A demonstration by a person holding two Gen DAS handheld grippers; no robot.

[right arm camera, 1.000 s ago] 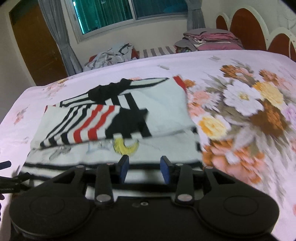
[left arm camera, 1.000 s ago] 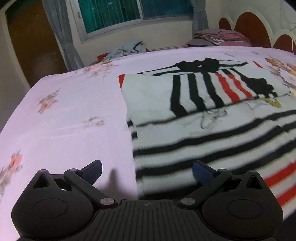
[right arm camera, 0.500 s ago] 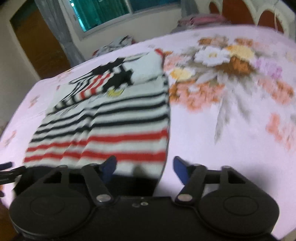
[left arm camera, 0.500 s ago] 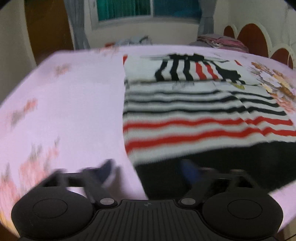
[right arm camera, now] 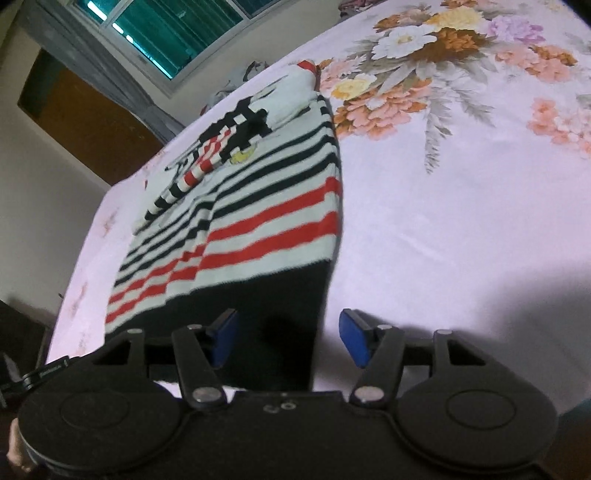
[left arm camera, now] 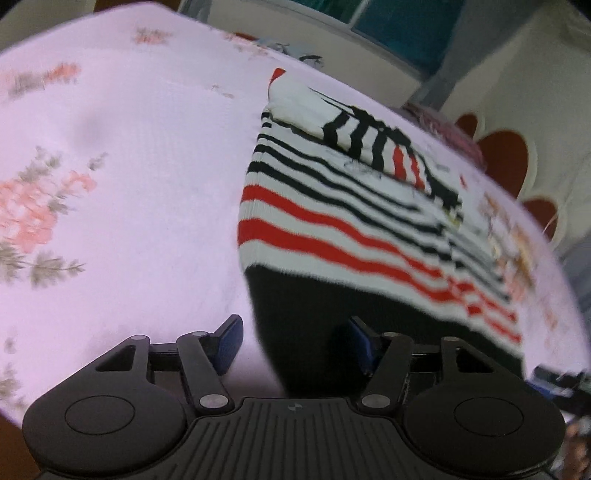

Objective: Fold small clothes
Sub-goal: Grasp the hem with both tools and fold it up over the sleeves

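Garment count: one white knitted garment with black and red stripes and a black hem band (left arm camera: 332,221), lying flat on the bed; sleeves folded across its far part.
Bed: one, with a pale pink floral bedsheet (left arm camera: 129,166); a large flower print lies right of the garment in the right wrist view.
Grippers: two, one per hand.
Left gripper (left arm camera: 295,343): blue-padded fingers (left arm camera: 229,341) wide apart, holding nothing; they straddle the near left corner of the black hem, left pad over bare sheet, right pad over black cloth. Contact with the cloth cannot be told.
Right gripper (right arm camera: 288,339): blue fingers (right arm camera: 352,341) equally wide apart, nothing held; they straddle the near right corner of the hem, left pad over black cloth, right pad over sheet.
Far background: one window (right arm camera: 177,33) with grey curtains; one brown scalloped headboard (left arm camera: 509,166).
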